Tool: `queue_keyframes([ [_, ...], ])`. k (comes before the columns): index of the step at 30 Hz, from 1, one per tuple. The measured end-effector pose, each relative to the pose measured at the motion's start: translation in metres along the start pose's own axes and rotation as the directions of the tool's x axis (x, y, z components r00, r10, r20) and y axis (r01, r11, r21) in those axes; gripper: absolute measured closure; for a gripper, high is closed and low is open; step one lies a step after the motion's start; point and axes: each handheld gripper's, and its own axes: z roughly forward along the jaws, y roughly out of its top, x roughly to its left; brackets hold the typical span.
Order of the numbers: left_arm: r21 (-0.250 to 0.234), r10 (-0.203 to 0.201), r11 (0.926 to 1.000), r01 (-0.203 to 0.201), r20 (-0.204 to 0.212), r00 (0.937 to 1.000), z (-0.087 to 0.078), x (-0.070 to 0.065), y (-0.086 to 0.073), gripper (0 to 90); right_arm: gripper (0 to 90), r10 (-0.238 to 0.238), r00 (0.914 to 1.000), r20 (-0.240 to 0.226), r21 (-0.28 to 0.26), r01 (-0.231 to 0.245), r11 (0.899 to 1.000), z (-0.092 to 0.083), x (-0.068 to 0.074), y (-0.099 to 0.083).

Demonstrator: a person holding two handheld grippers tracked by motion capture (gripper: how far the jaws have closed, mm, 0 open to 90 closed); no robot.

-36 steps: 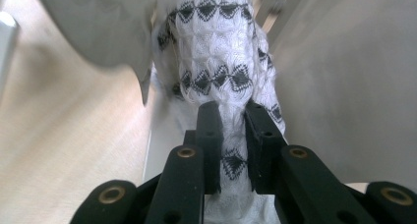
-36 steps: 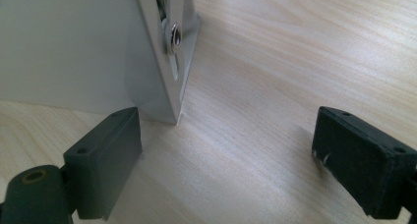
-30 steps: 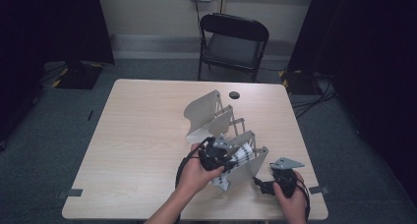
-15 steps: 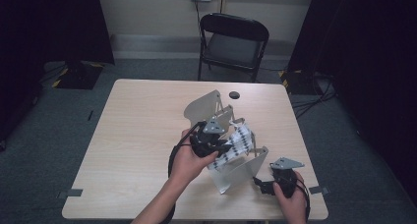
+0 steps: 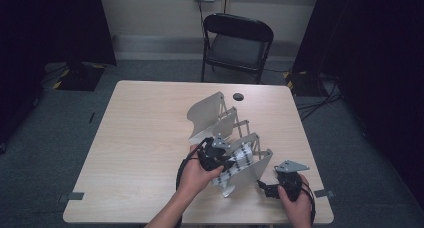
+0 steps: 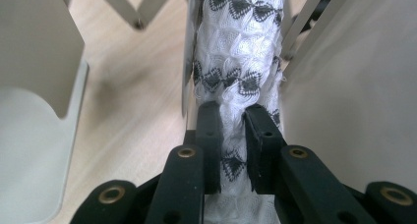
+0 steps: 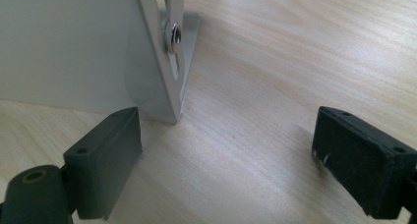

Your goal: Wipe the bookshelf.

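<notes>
Since half a second ago the left tongs (image 5: 216, 158) have come back down and toward the lower centre of the high view, carrying the patterned cloth (image 5: 239, 160) with them into the rack; the right tongs (image 5: 272, 188) lie in the same place at lower right. In the left gripper view the left tongs (image 6: 231, 130) are pressed together on the cloth (image 6: 238, 52), a white knitted fabric with dark bow-like marks, pinching a bunched fold between the two black pads. The cloth runs upward from the pads, in the centre of the frame, squeezed between two pale upright panels of the folding rack (image 6: 344, 86).

In the right gripper view the right tongs (image 7: 226, 150) are spread wide and hold nothing; the left pad sits just beside the lower corner of a grey rack panel (image 7: 69, 42), where a metal rivet (image 7: 174, 37) joins a slanted strut.

In the high view the expanding rack (image 5: 207, 115) stretches from the middle of the worktop (image 5: 140, 138) toward lower right, the cloth lying in its nearest slot. A small dark disc (image 5: 238, 96) lies near the worktop's far edge, well apart, and a black folding chair (image 5: 237, 38) stands behind at upper centre.
</notes>
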Motion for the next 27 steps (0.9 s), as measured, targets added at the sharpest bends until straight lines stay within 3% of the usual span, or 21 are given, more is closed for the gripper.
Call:
queue_keyframes([
  [6,0.037,-0.028,0.9989,0.028,-0.001,0.9996,0.017,0.004,-0.015,78.1,10.9,0.0,1.0,0.0,0.0,0.0,1.0,0.0,0.0,0.0],
  [16,0.099,-0.033,0.9945,0.035,-0.023,0.9992,0.029,0.005,-0.034,77.7,10.8,0.0,1.0,0.0,0.0,0.0,1.0,0.0,0.0,0.0],
  [27,0.109,-0.037,0.9932,0.04,-0.021,0.9991,0.015,0.008,-0.041,77.8,10.9,0.0,1.0,-0.001,-0.001,0.0,1.0,0.0,0.0,0.0],
])
